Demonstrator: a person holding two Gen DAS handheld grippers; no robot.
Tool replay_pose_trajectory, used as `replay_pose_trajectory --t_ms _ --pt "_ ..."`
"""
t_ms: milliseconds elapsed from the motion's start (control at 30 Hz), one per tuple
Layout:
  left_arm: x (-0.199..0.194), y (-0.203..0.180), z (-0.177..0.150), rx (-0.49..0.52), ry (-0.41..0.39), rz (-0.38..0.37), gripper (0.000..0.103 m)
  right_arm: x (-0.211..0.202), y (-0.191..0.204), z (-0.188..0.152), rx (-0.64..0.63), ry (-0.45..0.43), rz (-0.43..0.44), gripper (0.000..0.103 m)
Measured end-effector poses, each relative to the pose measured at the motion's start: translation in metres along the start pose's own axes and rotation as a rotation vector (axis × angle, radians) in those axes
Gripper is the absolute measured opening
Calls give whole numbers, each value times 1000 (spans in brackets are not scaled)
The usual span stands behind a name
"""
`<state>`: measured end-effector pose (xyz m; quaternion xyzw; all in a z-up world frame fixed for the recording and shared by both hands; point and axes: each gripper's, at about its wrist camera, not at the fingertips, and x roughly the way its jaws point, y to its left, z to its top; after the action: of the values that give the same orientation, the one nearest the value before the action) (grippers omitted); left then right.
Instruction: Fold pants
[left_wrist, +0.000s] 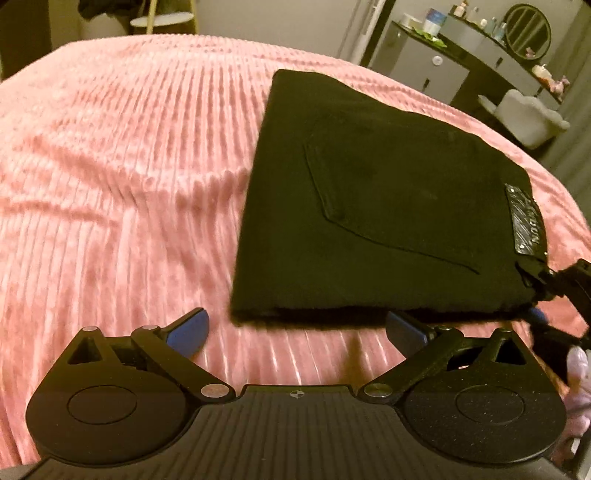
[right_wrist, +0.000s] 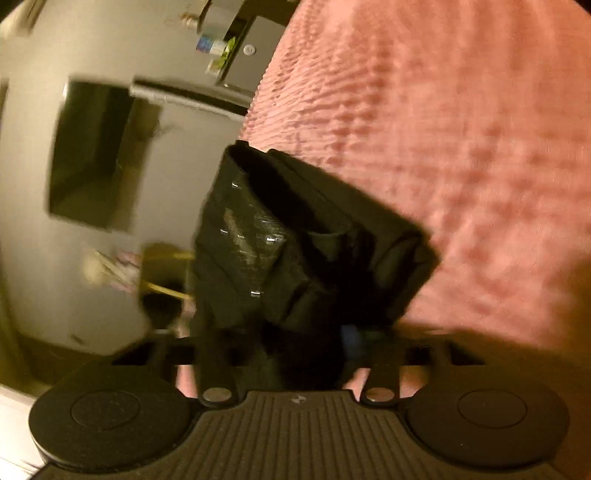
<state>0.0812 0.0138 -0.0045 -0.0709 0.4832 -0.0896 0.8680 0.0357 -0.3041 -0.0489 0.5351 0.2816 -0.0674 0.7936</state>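
Black pants, folded into a compact stack with a back pocket and a shiny waistband label on top, lie on the pink ribbed bedspread. My left gripper is open and empty, its blue-padded fingers just in front of the stack's near edge. My right gripper shows at the stack's right corner in the left wrist view. In the right wrist view the right gripper is shut on the pants' waistband corner, which fills the space between its fingers.
A dark vanity with bottles, a round mirror and a pale chair stands beyond the bed's far right edge. A small round table is behind the bed. A dark box sits on the floor beside the bed.
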Motion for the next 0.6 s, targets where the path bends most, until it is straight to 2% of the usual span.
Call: replay_pose_trajectory --t_ms 100,200,333,400,433,533,600 --pt "2 -3 2 25 -3 25 103 -9 28 -9 -156 -66 -35 28" --pt "5 -6 4 53 -11 70 103 -13 37 -12 -234 -109 -40 27" --pt "8 -5 5 86 -13 147 103 -1 29 -14 -299 -79 -150 28" --pt "5 -2 6 83 -11 174 103 1 24 -14 -334 -64 -192 41" --pt "2 -1 7 83 -15 187 103 -4 24 -12 -354 -72 -218 53" --pt "-14 -2 10 104 -46 219 103 -19 24 -5 -321 -74 -201 56" --pt "-23 -4 13 120 -55 242 103 -28 27 -4 -320 -81 -221 56"
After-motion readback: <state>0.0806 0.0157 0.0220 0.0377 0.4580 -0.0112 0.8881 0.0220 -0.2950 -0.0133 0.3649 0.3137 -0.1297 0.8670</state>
